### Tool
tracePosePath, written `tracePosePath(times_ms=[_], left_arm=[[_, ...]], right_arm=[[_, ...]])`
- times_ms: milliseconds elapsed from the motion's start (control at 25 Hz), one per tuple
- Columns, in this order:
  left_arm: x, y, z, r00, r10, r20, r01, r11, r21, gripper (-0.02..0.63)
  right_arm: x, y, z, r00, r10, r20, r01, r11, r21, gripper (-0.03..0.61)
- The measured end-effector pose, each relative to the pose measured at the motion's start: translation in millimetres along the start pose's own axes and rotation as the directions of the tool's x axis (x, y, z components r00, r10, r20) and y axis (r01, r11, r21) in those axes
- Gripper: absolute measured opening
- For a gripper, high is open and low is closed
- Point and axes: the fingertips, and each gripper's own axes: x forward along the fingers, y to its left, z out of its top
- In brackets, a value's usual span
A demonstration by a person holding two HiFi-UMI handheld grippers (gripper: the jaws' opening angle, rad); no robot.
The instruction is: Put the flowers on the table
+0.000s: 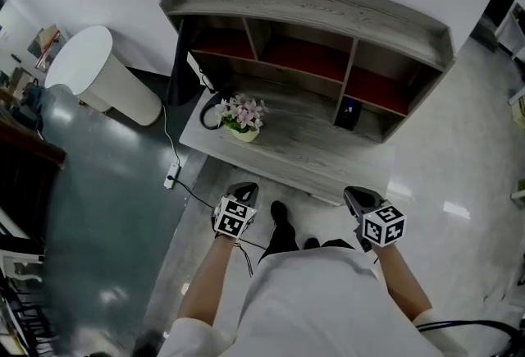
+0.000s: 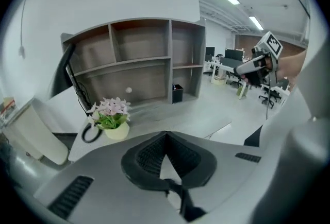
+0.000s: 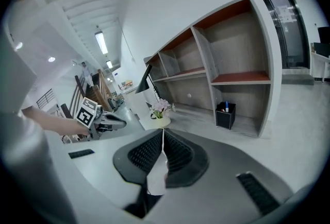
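Observation:
A small pot of pink flowers (image 1: 242,119) stands upright on the left part of the grey wooden table (image 1: 316,171), next to a black cable loop. It also shows in the left gripper view as the flower pot (image 2: 112,115) and, further off, in the right gripper view as the flowers (image 3: 160,109). My left gripper (image 1: 244,189) hangs in front of the table's near edge, shut and empty, its jaws meeting at the tip (image 2: 166,134). My right gripper (image 1: 354,198) is level with it to the right, also shut with nothing held (image 3: 163,130).
A shelf unit (image 1: 312,27) with red-backed compartments rises at the table's back. A black pen holder (image 1: 348,113) stands at the right. A white bin (image 1: 102,76) sits left of the table, and a power strip (image 1: 171,179) with a cable lies on the floor.

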Motion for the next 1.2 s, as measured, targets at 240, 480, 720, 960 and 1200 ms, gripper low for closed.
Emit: tracePosePath(times_ms=[240,480,720,960,1200], left_arm=[[-44.2,-50.8,-39.5,0.998,-0.065,-0.016,0.061,0.986,-0.153,0.009],[-91.6,-66.9,-57.2,0.998,-0.055,0.024,0.059,0.974,-0.217,0.009],[-122.9,-63.0,-63.6,0.996,-0.044,0.084,0.064,0.965,-0.255,0.011],[-145.0,-46.9,-56.7,0.986,-0.027,0.163,0.076,0.951,-0.300,0.009],[-151.9,-33.2,-53.9,0.978,-0.024,0.209,0.096,0.936,-0.340,0.011]], right_arm=[[-16.1,14.2,-29.0,0.999,0.048,-0.013,-0.047,0.999,0.014,0.020],[-9.9,46.9,-36.2,0.996,0.094,-0.001,-0.094,0.996,0.006,0.020],[-0.1,81.2,-33.3,0.994,0.104,0.019,-0.104,0.995,-0.008,0.020],[9.7,106.8,-16.3,0.994,0.099,0.051,-0.099,0.995,-0.013,0.018],[14.7,116.6,-7.8,0.993,0.105,0.062,-0.103,0.994,-0.031,0.018]])
